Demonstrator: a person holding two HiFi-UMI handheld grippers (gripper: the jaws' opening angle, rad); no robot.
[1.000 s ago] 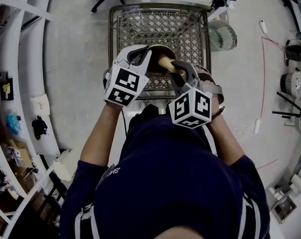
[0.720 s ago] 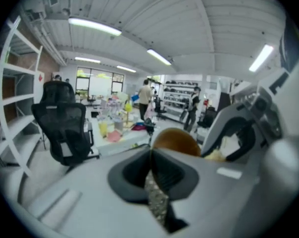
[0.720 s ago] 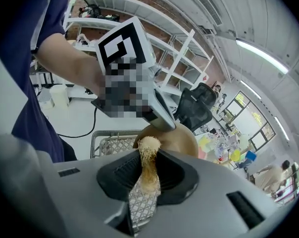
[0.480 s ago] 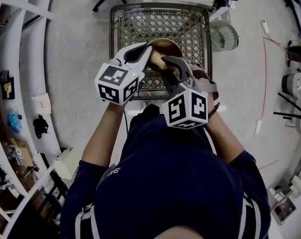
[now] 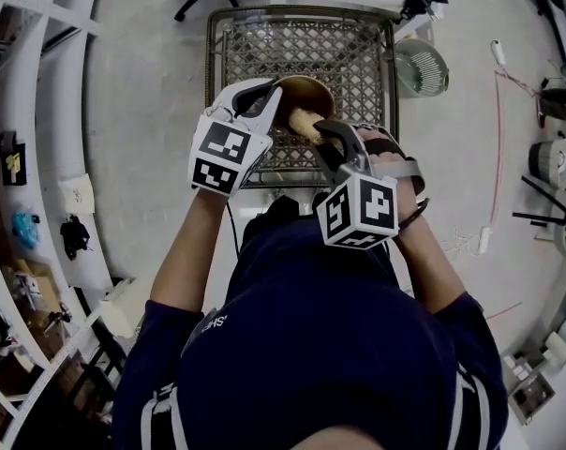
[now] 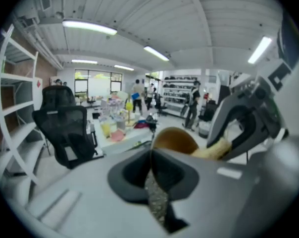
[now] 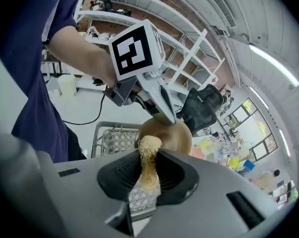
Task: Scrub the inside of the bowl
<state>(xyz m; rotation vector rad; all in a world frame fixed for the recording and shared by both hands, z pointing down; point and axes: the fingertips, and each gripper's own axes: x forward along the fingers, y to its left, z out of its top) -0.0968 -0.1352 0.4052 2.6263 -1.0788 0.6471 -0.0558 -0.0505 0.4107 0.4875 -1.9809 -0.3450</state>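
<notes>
Left gripper [image 6: 150, 153]: jaws nearly together, pinched on the thin rim of the bowl [image 5: 311, 92]. The rim runs as a narrow edge between the two dark pads.

Bowl: tan-brown, held up in the air over the wire basket [image 5: 302, 40], tipped on its side. Its open face is turned toward the right gripper. From the left gripper view only the rounded back shows, just past the jaws.

Right gripper [image 7: 148, 168]: jaws narrow, clamped on a straw-coloured fibrous scrubber [image 7: 150, 144]. The scrubber stands up between the pads, and its frayed tuft sticks out beyond the fingertips.

Scrubber tip sits at the lower edge of the bowl's mouth, close under the left gripper's grip point. It looks to be touching the inner wall, but the overlap in the views makes contact hard to confirm.

Head view: both grippers meet at the bowl, left from the left side, right from below and to the right. The marker cubes face up toward the camera.

Surroundings: the basket stands on a pale floor [image 5: 152, 111]. A round fan [image 5: 419, 66] lies beside the basket's right corner. A black office chair [image 6: 65, 128] stands farther off.
</notes>
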